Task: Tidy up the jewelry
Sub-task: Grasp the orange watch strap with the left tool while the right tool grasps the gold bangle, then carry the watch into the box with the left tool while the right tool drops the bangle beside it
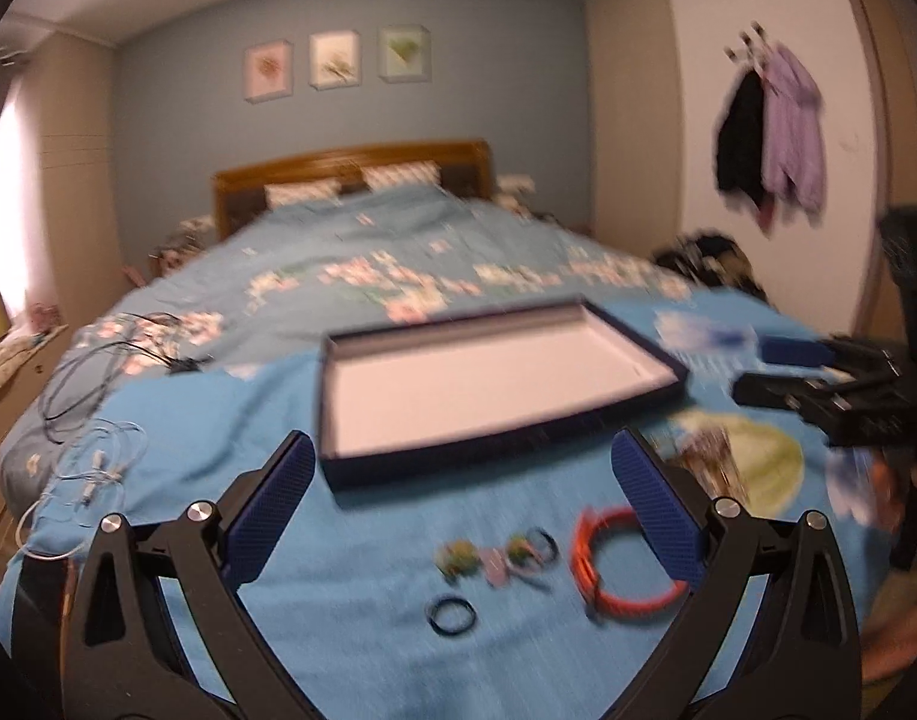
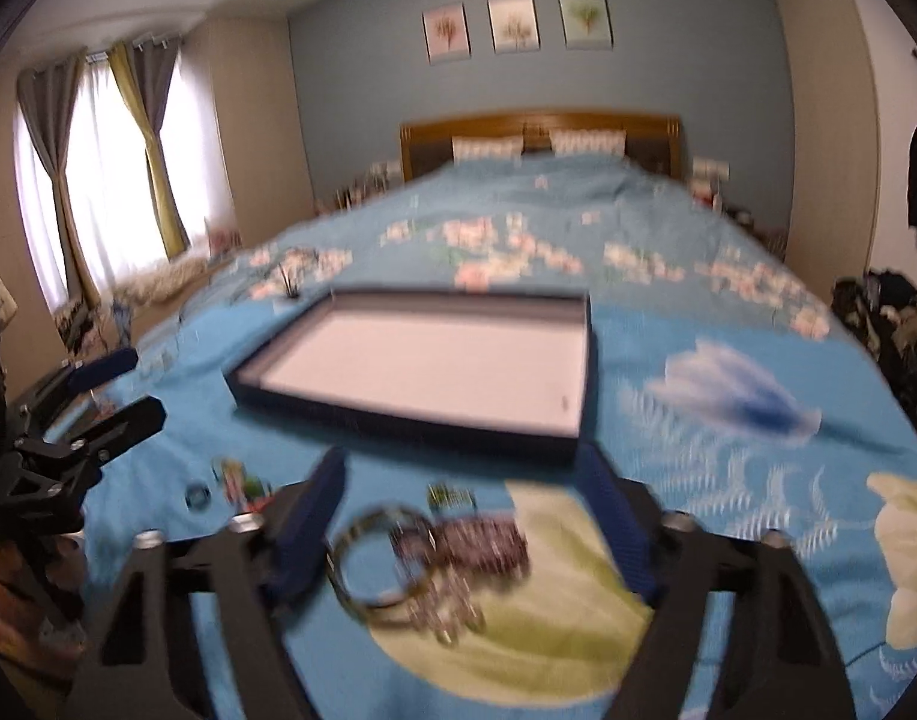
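A shallow navy tray [image 1: 488, 450] with a pale lining lies on the blue flowered bedspread, also in the right wrist view [image 2: 398, 420]. My left gripper [image 1: 461, 450] stands open just short of the tray. On the spread between and below its fingers lie an orange bracelet [image 1: 614, 564], a dark ring [image 1: 451, 615] and small colourful pieces [image 1: 500, 558]. My right gripper [image 2: 463, 459] is open over a silver bangle [image 2: 377, 564] and a dark beaded bracelet [image 2: 476, 540]; its pads touch neither. Both views are blurred.
Black cables [image 1: 98, 360] and white cables [image 1: 86, 480] lie on the bed's left side. Clothes [image 1: 770, 138] hang on the right wall, and a dark bundle [image 2: 890, 324] sits beside the bed. Pillows and a wooden headboard [image 2: 542, 126] are at the far end.
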Tool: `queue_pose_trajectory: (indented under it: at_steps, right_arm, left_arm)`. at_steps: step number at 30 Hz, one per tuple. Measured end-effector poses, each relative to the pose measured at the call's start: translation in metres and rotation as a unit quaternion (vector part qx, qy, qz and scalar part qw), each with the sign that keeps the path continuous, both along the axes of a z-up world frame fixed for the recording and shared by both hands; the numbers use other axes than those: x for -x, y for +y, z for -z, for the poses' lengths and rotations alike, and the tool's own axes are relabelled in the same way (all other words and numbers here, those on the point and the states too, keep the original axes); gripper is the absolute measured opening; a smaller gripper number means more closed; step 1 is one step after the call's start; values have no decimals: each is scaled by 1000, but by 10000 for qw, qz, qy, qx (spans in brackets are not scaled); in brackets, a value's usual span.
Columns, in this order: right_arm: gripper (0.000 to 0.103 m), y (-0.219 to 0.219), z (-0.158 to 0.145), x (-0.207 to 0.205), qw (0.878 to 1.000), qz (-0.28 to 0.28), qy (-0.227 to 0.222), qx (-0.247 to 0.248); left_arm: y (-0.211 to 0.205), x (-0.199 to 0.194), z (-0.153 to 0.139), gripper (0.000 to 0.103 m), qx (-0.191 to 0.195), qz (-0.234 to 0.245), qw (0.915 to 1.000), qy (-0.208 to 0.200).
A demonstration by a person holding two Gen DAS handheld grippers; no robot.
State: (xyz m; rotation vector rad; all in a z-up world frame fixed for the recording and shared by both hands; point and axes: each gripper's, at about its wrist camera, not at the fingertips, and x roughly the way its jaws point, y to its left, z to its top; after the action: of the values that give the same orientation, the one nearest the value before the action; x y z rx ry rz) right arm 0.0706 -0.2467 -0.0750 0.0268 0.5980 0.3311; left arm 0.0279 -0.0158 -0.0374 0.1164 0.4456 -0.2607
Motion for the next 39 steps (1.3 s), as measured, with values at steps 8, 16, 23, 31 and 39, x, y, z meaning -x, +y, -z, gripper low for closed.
queue_pose_trajectory:
  at_steps: [8, 16, 23, 31, 39]
  right_arm:
    - [25, 16, 21, 2, 9972, -521, 509, 142]
    - [12, 20, 34, -9, 9928, -560, 1027, 237]
    - [14, 23, 39, -17, 9889, -650, 1303, 303]
    - [5, 20, 37, -16, 9893, -718, 1245, 252]
    - [5, 9, 21, -11, 9919, -748, 1009, -181]
  left_arm:
    - [-19, -7, 30, 79, -5, 661, 9942, 850]
    - [-31, -6, 47, 44, 188, 1130, 9818, 1512]
    - [-36, -17, 67, 34, 451, 1275, 9668, 2167]
    - [-31, -28, 66, 11, 573, 1203, 9636, 2319]
    - [-26, -29, 49, 9, 427, 1261, 9703, 2018]
